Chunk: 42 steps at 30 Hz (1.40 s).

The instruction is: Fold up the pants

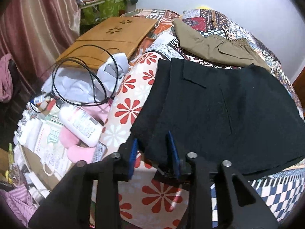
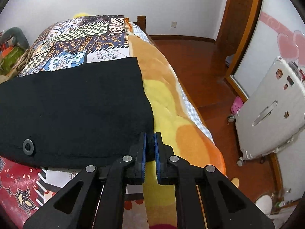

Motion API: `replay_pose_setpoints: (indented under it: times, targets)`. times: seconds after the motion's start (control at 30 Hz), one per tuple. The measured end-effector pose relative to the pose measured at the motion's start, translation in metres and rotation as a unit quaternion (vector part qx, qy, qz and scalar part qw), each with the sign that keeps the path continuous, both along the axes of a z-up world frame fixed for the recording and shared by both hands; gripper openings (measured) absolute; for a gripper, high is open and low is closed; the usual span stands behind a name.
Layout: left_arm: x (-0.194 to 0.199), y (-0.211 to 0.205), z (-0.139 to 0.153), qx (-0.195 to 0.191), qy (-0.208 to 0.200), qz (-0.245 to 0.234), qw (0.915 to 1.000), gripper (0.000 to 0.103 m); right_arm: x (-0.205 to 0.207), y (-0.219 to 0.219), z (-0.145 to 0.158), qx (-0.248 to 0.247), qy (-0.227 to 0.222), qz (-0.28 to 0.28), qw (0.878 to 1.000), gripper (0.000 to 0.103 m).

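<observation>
The black pants (image 1: 219, 114) lie folded flat across the patterned bed, a back pocket flap showing. In the right wrist view the same black pants (image 2: 76, 105) show a grey button near their near edge. My left gripper (image 1: 153, 143) has its blue-padded fingers apart, with the pants' near left corner lying between them. My right gripper (image 2: 150, 139) is shut on the pants' near right corner, black cloth pinched between its blue pads.
Olive-green pants (image 1: 215, 45) lie behind the black ones. A wooden lap tray (image 1: 106, 40), black cable (image 1: 85, 76), white bottle (image 1: 80, 124) and clutter sit at left. The bed's right edge (image 2: 190, 110) drops to a wooden floor with a white suitcase (image 2: 270, 110).
</observation>
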State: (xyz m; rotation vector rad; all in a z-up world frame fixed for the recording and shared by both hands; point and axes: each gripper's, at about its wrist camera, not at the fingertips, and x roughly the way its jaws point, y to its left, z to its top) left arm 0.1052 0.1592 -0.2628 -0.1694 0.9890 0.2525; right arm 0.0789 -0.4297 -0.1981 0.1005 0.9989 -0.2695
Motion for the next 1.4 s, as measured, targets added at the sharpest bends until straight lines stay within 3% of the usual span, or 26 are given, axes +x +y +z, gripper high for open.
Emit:
replay_pose_setpoints:
  times: [0.07,0.13,0.2,0.27,0.33,0.5,0.7,0.8,0.87,0.93,1.0,1.13,1.17,1.4]
  targets:
    - [-0.002,0.003,0.004,0.004,0.004,0.011,0.9999,0.046,-0.002,-0.003,0.002,0.012,0.006,-0.005,1.000,0.012]
    - [-0.006,0.012,0.016,-0.024,-0.003,0.028,0.9993,0.046,-0.003,-0.006,0.010,0.023,0.015,-0.015,1.000,0.015]
    - [-0.007,0.016,0.030,-0.026,-0.016,0.037,0.9988,0.047,-0.005,-0.005,0.023,0.028,0.012,-0.016,0.999,0.017]
    - [-0.006,0.017,0.051,-0.014,-0.036,0.038,0.9985,0.049,-0.007,0.001,0.040,0.022,-0.005,-0.009,1.000,0.031]
    - [-0.001,0.011,0.067,-0.007,-0.052,0.027,0.9982,0.054,-0.004,0.013,0.060,0.016,-0.033,0.009,0.999,0.039]
    - [0.019,-0.029,0.090,-0.011,-0.081,-0.041,0.9958,0.063,0.020,0.064,0.093,0.056,-0.080,0.096,0.991,0.040]
    - [0.040,-0.102,0.068,-0.018,-0.052,-0.134,0.9894,0.066,0.054,0.144,0.083,0.104,-0.070,0.218,0.968,0.040]
    - [0.045,-0.130,0.046,-0.032,-0.017,-0.165,0.9856,0.066,0.061,0.172,0.062,0.123,-0.039,0.254,0.959,0.040]
    - [0.044,-0.146,0.029,-0.021,0.010,-0.182,0.9830,0.066,0.060,0.188,0.043,0.133,-0.008,0.272,0.953,0.040]
    - [0.040,-0.152,0.020,-0.009,0.003,-0.183,0.9831,0.070,0.054,0.197,0.029,0.133,0.023,0.284,0.949,0.040]
    - [0.032,-0.147,0.019,-0.015,-0.001,-0.175,0.9844,0.077,0.044,0.193,0.025,0.134,0.008,0.278,0.951,0.041]
    - [0.029,-0.126,0.010,-0.082,0.009,-0.149,0.9853,0.079,0.035,0.178,0.027,0.160,0.016,0.273,0.948,0.043]
    - [0.027,-0.124,0.010,-0.083,0.008,-0.149,0.9853,0.079,0.031,0.176,0.027,0.159,0.015,0.273,0.948,0.043]
    - [0.020,-0.131,0.015,-0.038,0.002,-0.158,0.9868,0.080,0.029,0.175,0.030,0.158,0.014,0.271,0.949,0.044]
